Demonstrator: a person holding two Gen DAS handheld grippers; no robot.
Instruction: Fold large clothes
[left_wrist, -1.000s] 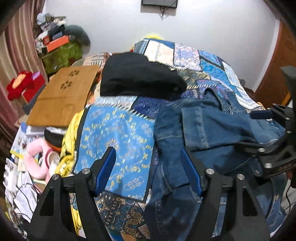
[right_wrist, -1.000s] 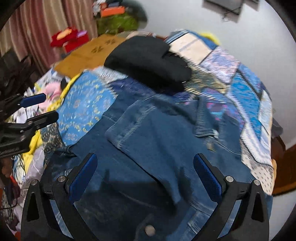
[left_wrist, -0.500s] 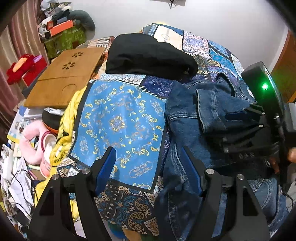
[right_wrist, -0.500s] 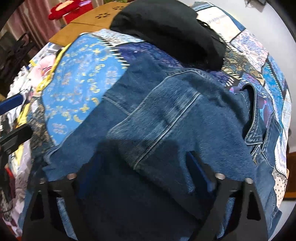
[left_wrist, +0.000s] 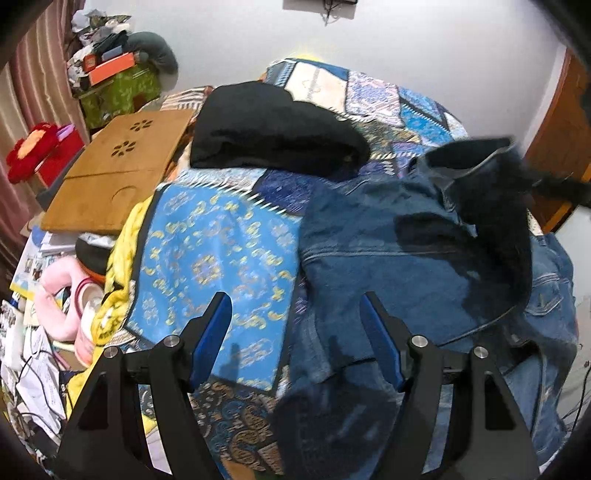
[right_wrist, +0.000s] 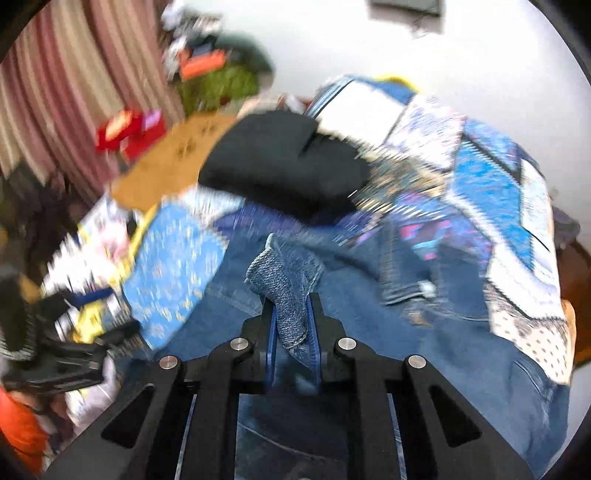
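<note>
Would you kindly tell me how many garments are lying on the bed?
2: a denim jacket near the front edge, and a folded black garment behind it. Others may be hidden.

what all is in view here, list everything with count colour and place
denim jacket: one, blue, on the bed's right half, a fold raised
black garment: one, folded, farther back on the bed
patchwork bedspread: one, blue and white, covering the bed
wooden lap tray: one, brown, left of the bed
yellow cloth: one, at the bed's left edge
red plush: one, far left by the curtain
green box: one, back left corner
left gripper: black with blue pads, open over the bed's near edge
right gripper: just closed, pinching the denim fold
</note>
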